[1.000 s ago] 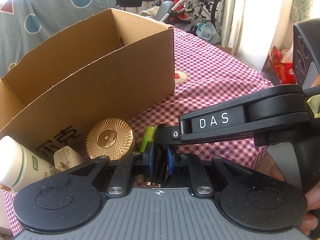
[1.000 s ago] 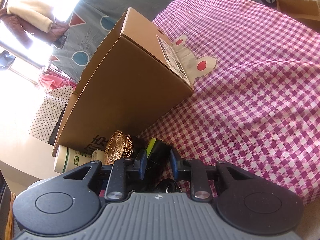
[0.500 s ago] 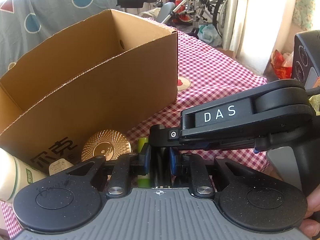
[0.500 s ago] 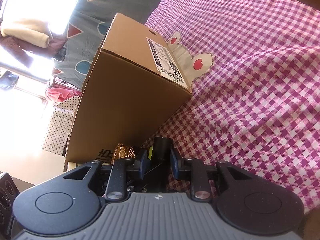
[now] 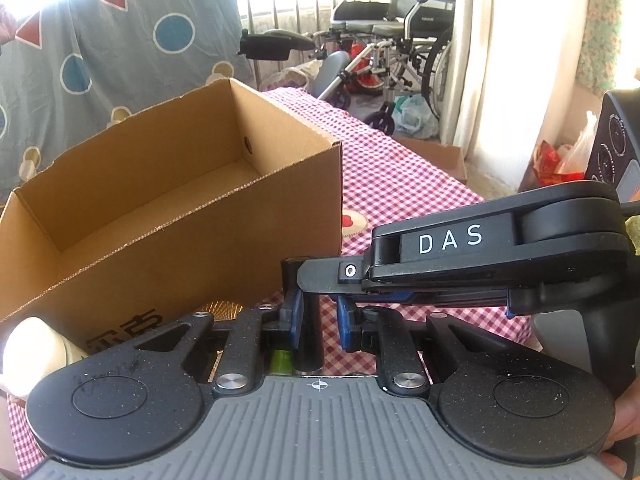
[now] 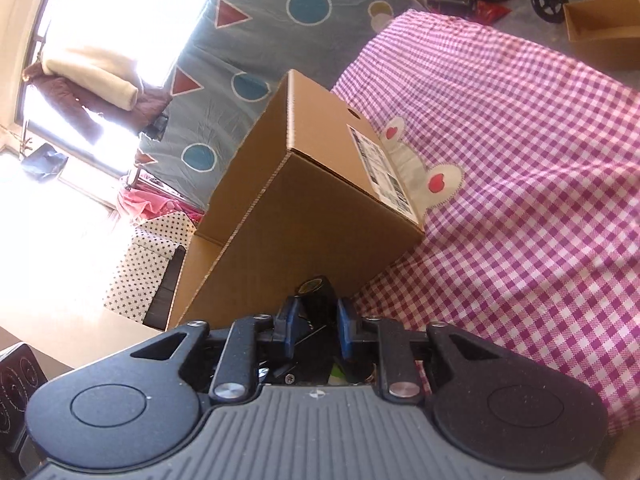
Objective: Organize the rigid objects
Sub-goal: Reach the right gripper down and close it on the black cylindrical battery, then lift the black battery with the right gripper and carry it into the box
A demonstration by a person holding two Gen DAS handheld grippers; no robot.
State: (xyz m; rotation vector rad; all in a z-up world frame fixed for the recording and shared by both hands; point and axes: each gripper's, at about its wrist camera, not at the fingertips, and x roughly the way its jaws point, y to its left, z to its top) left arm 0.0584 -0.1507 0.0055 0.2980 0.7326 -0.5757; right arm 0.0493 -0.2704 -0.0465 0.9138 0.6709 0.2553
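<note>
A black cylinder with a green band (image 5: 307, 320) stands upright between both grippers, lifted off the checked cloth; its top shows in the right wrist view (image 6: 314, 302). My left gripper (image 5: 318, 320) is partly closed around it, with a gap on the right side. My right gripper (image 6: 316, 322) is shut on it, its arm (image 5: 480, 264) crossing in from the right. The open cardboard box (image 5: 160, 208) is empty and stands just behind; it also shows in the right wrist view (image 6: 312, 208).
A gold ribbed lid (image 5: 222, 307) and a white bottle (image 5: 32, 352) lie at the box's front, mostly hidden by my left gripper. The pink checked tablecloth (image 6: 520, 200) stretches right. A wheelchair (image 5: 400, 40) stands beyond the table.
Both grippers have risen with the black cylinder, from table level up toward the box's rim. The gold lid and white bottle have dropped low in view.
</note>
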